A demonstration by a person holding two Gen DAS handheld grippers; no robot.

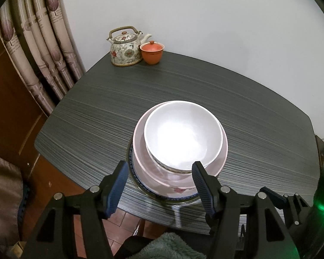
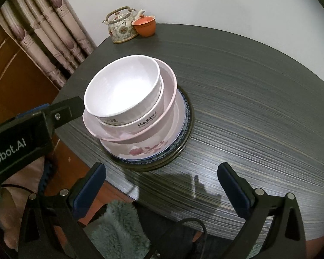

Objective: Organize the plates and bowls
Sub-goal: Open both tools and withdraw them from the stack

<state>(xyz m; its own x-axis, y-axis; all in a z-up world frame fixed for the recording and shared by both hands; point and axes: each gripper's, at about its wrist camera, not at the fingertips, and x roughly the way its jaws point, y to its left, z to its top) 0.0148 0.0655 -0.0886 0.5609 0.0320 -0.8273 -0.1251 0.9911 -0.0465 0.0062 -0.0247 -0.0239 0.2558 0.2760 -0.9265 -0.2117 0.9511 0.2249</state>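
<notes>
A stack of dishes stands near the front of the dark table (image 1: 248, 108). A white bowl (image 1: 183, 133) is on top, nested in a lettered bowl (image 2: 140, 123) inside a pink bowl (image 1: 140, 151). Under them lie a flowered plate (image 2: 144, 149) and a blue-rimmed plate (image 1: 130, 164). My left gripper (image 1: 159, 185) hovers over the stack's near side, open, its pads pressing on nothing. One of its fingers (image 2: 69, 110) reaches beside the white bowl's rim. My right gripper (image 2: 162, 181) hangs wide open over the table's front edge, to the right of the stack, with nothing between its fingers.
A flowered teapot (image 1: 125, 49) and an orange lidded cup (image 1: 151, 52) stand at the table's far left corner by the wall. Curtains (image 1: 43, 43) and a wooden cabinet (image 1: 8, 108) lie to the left. A green fluffy cloth (image 2: 116, 231) lies below the front edge.
</notes>
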